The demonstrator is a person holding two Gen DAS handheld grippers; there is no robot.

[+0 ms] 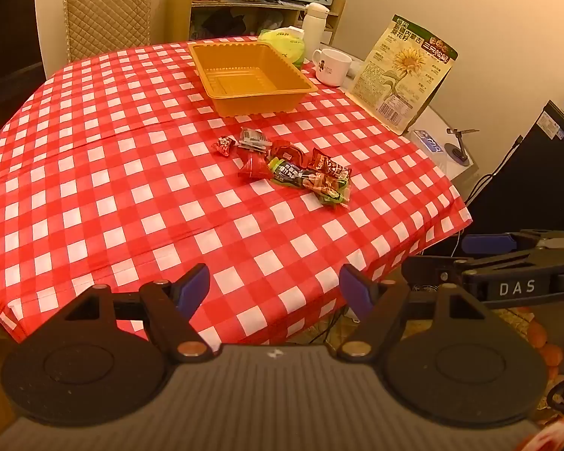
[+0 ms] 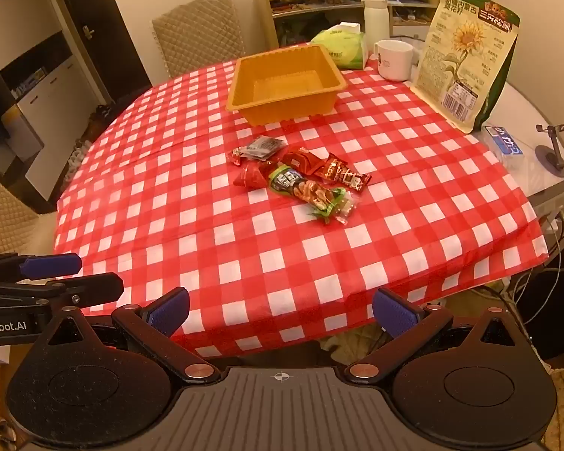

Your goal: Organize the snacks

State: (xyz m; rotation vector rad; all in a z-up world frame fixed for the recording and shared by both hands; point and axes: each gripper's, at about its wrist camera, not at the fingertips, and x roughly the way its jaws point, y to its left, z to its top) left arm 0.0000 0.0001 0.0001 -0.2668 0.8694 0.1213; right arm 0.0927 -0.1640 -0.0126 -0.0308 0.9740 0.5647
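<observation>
Several small wrapped snacks (image 1: 282, 165) (image 2: 300, 176) lie in a loose pile near the middle of the red-and-white checked tablecloth (image 1: 131, 188) (image 2: 206, 225). Behind the pile stands an empty orange plastic tray (image 1: 252, 75) (image 2: 285, 82). My left gripper (image 1: 274, 289) hangs open over the table's near edge, well short of the snacks, with nothing between its blue pads. My right gripper (image 2: 280, 314) is also open and empty at the near edge. Each gripper shows in the other's view, the right one (image 1: 507, 263) beside the left one (image 2: 37, 278).
A large sunflower-seed bag (image 1: 402, 71) (image 2: 466, 56) stands at the table's right side. A white mug (image 1: 331, 65) (image 2: 393, 60), a white flask (image 1: 314, 22) (image 2: 376, 18) and a green tissue pack (image 1: 285, 43) (image 2: 342, 45) sit behind the tray. A padded chair (image 1: 107, 15) (image 2: 199, 34) is at the far side.
</observation>
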